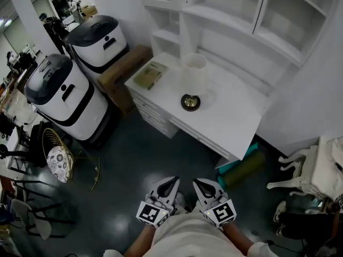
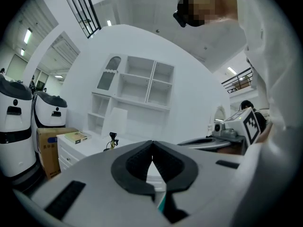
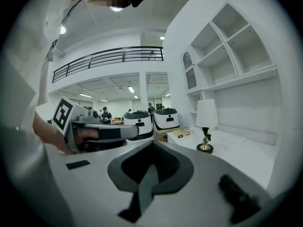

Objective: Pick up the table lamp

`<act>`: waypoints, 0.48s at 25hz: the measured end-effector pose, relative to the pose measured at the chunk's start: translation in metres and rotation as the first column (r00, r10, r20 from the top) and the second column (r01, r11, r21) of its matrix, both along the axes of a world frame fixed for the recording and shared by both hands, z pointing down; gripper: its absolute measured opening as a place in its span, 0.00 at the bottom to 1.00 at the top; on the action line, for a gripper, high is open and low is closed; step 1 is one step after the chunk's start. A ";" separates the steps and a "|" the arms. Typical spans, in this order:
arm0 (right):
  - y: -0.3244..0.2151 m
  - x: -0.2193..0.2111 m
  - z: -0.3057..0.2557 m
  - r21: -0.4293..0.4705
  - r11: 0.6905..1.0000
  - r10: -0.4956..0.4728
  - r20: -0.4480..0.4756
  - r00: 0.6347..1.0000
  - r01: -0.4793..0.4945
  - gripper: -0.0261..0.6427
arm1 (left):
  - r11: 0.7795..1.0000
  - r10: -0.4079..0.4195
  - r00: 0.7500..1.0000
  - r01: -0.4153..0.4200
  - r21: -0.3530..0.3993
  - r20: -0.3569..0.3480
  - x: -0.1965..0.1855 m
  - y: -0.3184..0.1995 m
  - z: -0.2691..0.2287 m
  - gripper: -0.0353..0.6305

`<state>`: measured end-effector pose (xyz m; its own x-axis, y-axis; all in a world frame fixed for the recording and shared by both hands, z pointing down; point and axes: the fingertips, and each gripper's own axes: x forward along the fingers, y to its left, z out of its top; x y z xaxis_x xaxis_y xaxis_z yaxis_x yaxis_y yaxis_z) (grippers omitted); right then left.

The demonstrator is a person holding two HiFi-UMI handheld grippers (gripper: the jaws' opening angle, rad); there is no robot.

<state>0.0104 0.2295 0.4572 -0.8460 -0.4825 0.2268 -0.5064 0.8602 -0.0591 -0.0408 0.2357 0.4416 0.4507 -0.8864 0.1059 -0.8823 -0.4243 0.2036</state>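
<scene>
The table lamp (image 1: 193, 81) has a white shade and a round brass base; it stands upright on the white desk (image 1: 230, 116). The right gripper view shows the lamp (image 3: 206, 123) ahead at the right; in the left gripper view it (image 2: 116, 126) is small and far off. My left gripper (image 1: 174, 181) and right gripper (image 1: 197, 182) are side by side near my body, well short of the desk. Both are shut with nothing between their jaws. Each one's pads meet at the tip in its own view, left gripper (image 2: 152, 144) and right gripper (image 3: 152, 144).
A green book (image 1: 149, 74) lies on the desk's left end. White shelving (image 1: 236, 20) rises behind the desk. Two white machines (image 1: 64, 92) and a cardboard box (image 1: 122, 71) stand left. A white ornate chair (image 1: 311, 173) is at the right; a teal roll (image 1: 244, 165) lies by the desk.
</scene>
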 end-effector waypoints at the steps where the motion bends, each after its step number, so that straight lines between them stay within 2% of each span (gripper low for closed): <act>1: -0.002 -0.001 0.002 -0.002 1.000 0.007 -0.006 1.000 -0.007 0.06 | 1.000 0.002 1.000 -0.002 -0.004 0.000 -0.004 -0.002 0.002 0.07; 9: -0.021 -0.001 0.017 -0.058 0.997 0.040 -0.042 0.998 -0.043 0.06 | 0.999 0.032 0.999 -0.033 -0.032 -0.022 -0.007 -0.024 0.014 0.07; 12: -0.039 -0.003 0.022 -0.041 0.999 0.032 -0.033 0.999 -0.033 0.06 | 0.999 0.034 0.999 -0.034 -0.030 -0.014 -0.005 -0.041 0.016 0.07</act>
<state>0.0073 0.1904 0.4797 -0.8217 -0.4994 0.2744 -0.5365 0.8404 -0.0771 -0.0461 0.1948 0.4576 0.4819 -0.8671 0.1259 -0.8647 -0.4473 0.2287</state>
